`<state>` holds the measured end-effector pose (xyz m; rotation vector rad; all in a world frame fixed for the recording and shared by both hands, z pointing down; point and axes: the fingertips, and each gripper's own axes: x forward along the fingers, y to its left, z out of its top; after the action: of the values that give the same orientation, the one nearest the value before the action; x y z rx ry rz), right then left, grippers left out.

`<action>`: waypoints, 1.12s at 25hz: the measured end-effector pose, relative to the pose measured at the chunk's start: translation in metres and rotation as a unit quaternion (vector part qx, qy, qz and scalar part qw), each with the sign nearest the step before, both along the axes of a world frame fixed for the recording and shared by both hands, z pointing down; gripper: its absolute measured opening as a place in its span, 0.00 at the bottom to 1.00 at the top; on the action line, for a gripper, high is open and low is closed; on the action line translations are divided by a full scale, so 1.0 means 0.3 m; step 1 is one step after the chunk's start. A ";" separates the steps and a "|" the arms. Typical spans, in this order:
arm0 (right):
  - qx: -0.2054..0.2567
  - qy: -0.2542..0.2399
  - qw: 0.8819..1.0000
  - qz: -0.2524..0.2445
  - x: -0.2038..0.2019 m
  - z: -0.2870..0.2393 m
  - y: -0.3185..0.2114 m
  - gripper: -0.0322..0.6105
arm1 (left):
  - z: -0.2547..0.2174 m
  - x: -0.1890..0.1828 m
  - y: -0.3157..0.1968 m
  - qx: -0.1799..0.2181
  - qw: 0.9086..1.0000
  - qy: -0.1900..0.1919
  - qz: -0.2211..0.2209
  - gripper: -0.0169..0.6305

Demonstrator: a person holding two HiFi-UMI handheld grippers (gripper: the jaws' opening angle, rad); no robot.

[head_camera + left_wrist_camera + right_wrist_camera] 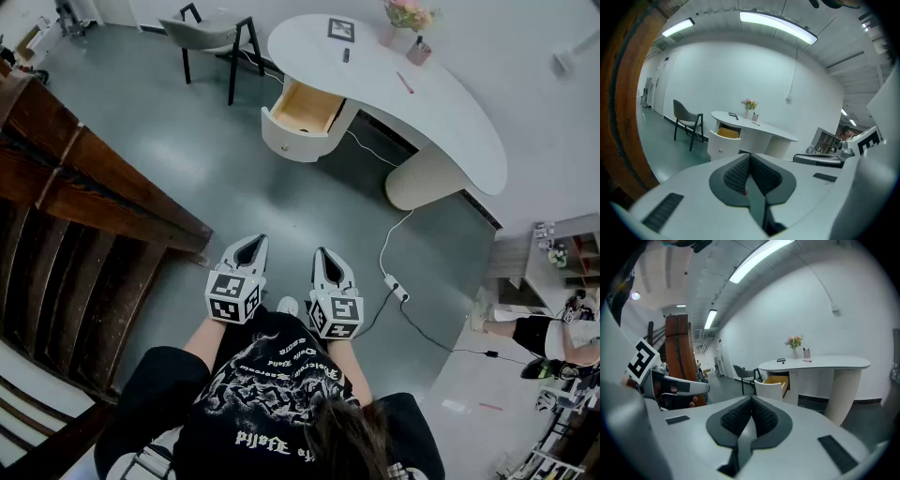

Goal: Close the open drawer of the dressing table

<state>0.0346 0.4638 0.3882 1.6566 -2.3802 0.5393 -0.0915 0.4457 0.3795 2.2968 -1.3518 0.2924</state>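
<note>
Your left gripper (249,246) and right gripper (325,258), both shut and empty, point across the floor. The open drawer (302,114) juts from the left end of the dressing table (441,122), well ahead and roughly between them; neither hand is clearly nearer.

The dressing table's worktop (450,122) looks smooth, matt white, and its drawer (305,111) shows pale bare wood inside (the front is painted white). The floor (187,159) is smooth grey with a dull sheen. My left gripper (249,244) is matt white plastic, its pads (736,174) dark and ribbed.
</note>
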 end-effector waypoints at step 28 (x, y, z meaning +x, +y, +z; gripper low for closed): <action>0.013 -0.047 0.998 -0.029 0.232 -0.005 -0.004 0.09 | -0.018 0.173 0.064 0.016 0.999 -0.012 -0.049 0.06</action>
<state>0.1041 0.4625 0.3869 1.6003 -2.5042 0.5912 -0.0395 0.4649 0.3740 2.2508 -1.4855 0.2689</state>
